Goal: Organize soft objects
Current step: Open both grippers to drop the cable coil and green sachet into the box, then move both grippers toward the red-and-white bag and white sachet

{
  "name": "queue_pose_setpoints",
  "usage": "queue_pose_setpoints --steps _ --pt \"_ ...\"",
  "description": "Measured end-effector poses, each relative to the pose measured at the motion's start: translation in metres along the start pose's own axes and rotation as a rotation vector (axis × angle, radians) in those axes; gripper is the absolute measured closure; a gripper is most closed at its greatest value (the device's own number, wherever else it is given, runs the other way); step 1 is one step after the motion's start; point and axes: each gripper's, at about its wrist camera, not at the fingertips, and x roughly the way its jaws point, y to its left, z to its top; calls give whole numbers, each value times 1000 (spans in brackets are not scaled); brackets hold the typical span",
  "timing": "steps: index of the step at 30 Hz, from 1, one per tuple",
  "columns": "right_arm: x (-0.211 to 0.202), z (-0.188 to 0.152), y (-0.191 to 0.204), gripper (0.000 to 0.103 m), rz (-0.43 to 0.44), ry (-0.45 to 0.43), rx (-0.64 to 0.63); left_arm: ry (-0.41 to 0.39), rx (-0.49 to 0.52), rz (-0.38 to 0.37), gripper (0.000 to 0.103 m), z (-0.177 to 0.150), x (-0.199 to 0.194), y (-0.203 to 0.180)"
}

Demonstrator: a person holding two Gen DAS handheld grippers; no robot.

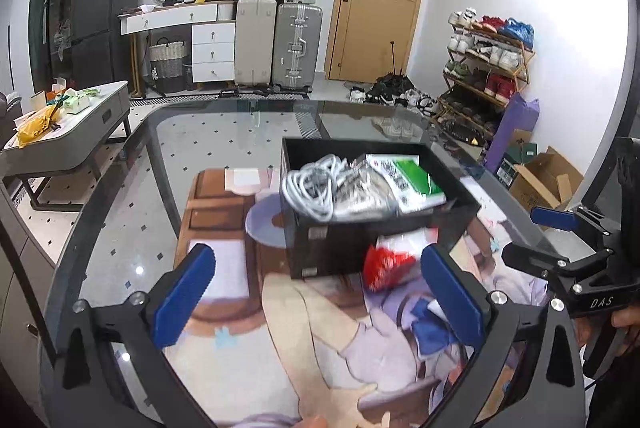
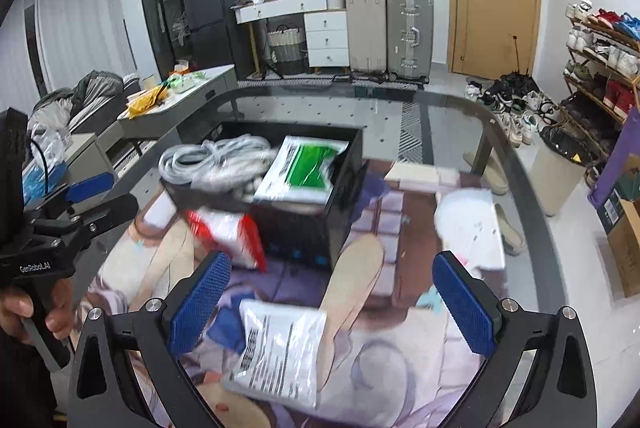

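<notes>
A black box [image 1: 332, 248] [image 2: 304, 224] stands on a printed mat on the glass table. Inside it lie a coil of white cable [image 1: 316, 187] [image 2: 216, 159] and a green-and-white packet [image 1: 412, 179] [image 2: 304, 171]. A red-and-white bag [image 1: 392, 260] [image 2: 228, 232] leans against the box's near side. My left gripper [image 1: 320, 300] is open with nothing between its blue pads, just short of that bag. My right gripper [image 2: 332, 304] is open above a white plastic packet [image 2: 280, 352] lying flat on the mat. Another white packet [image 2: 472, 228] lies to the right.
The glass table's curved edge [image 1: 100, 211] [image 2: 532, 179] rings the mat. Beyond stand a low side table [image 1: 80, 123], suitcases [image 1: 296, 43], a shoe rack [image 1: 488, 67], a bin [image 2: 560, 175] and cardboard boxes [image 1: 544, 179]. A hand [image 2: 24, 308] holds the left gripper's handle.
</notes>
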Motion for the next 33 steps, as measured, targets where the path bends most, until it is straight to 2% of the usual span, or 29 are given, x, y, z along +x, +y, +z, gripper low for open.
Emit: queue_pose_setpoints --steps 13,17,33 --pt "32 -27 21 1 62 140 -59 42 5 2 0 -21 6 -13" --pt "36 -31 28 1 84 151 -100 49 16 11 0 -24 8 -17" --pt "55 -52 21 1 38 212 -113 68 22 44 0 -32 20 -35"
